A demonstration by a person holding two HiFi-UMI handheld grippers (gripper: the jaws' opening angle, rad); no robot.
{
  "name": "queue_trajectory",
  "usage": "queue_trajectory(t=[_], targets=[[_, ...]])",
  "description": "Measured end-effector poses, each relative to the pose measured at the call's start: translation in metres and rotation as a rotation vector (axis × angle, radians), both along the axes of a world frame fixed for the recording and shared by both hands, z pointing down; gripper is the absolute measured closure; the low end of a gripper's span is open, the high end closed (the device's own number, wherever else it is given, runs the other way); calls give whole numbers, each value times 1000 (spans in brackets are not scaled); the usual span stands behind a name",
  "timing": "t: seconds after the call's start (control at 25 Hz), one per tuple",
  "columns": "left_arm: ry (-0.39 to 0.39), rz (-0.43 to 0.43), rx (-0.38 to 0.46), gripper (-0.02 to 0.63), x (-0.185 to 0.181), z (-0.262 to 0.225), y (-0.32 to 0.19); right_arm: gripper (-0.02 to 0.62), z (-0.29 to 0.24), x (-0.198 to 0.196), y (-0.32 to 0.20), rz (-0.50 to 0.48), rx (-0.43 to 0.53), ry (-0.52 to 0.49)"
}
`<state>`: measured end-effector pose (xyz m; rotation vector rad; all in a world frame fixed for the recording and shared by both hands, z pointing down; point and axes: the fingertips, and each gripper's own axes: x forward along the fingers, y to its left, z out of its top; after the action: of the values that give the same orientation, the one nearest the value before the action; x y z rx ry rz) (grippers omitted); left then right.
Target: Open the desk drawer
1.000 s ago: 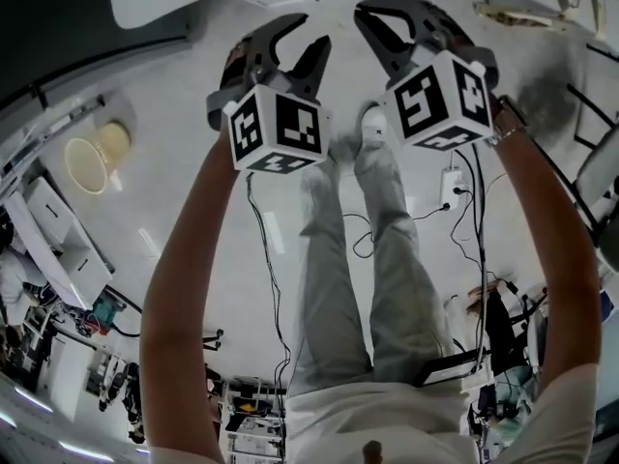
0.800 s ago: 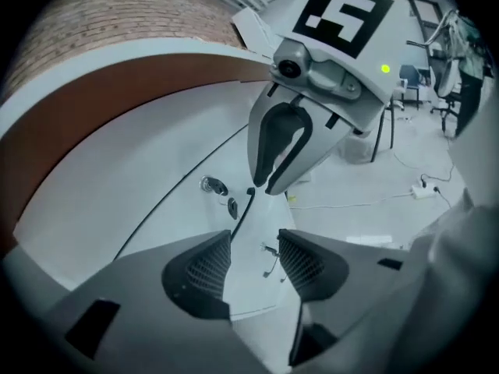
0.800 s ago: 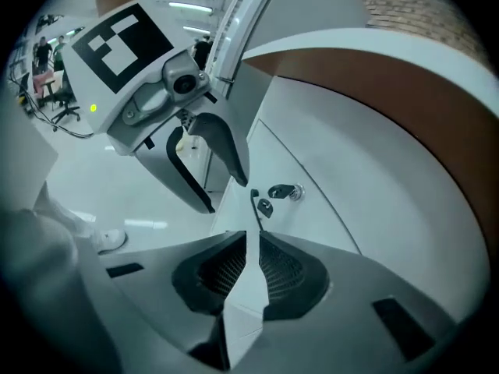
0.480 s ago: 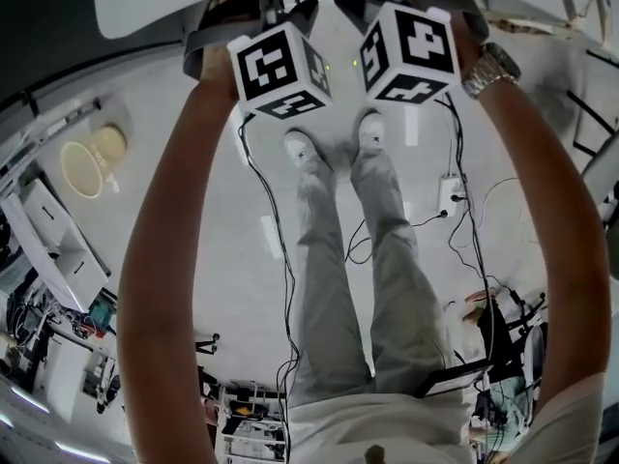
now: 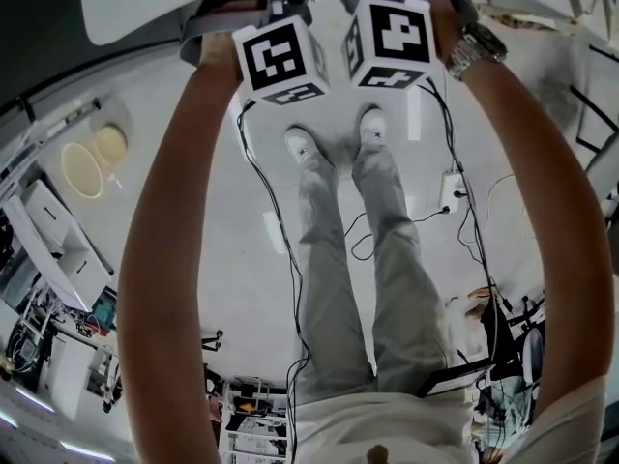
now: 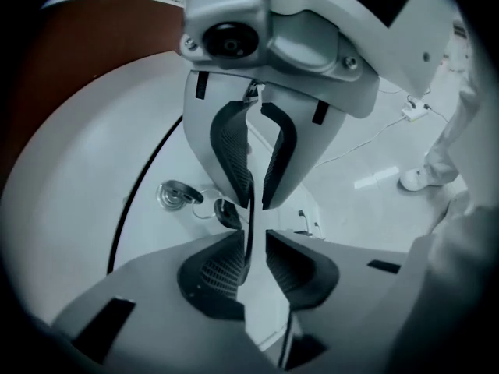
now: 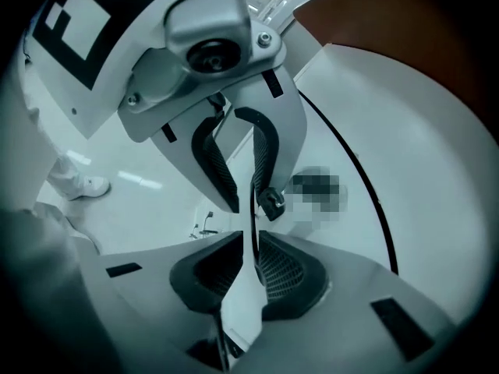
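– Left gripper (image 6: 251, 240), right gripper (image 7: 248, 240): condition?
– Both at 12 o'clock under desk (image 5: 145, 8); jaws closing, thin edge of drawer front (image 6: 148, 226) between each pair, not yet clamped.
– Drawer front, location?
– Below desk top, 12 o'clock; lock (image 6: 173, 195) at 10 o'clock of left jaws, keys (image 6: 226, 213) hanging.
– Progress?
– Approach done; drawer seemingly shut; grip and pull outstanding.
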<state>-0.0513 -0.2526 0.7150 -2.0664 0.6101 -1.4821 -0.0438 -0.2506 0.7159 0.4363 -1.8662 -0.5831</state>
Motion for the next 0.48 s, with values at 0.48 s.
queue_trajectory(t=[0.48], targets=[[-31, -39, 34, 578, -3, -5, -6, 555, -4, 1, -3, 45, -8, 7]])
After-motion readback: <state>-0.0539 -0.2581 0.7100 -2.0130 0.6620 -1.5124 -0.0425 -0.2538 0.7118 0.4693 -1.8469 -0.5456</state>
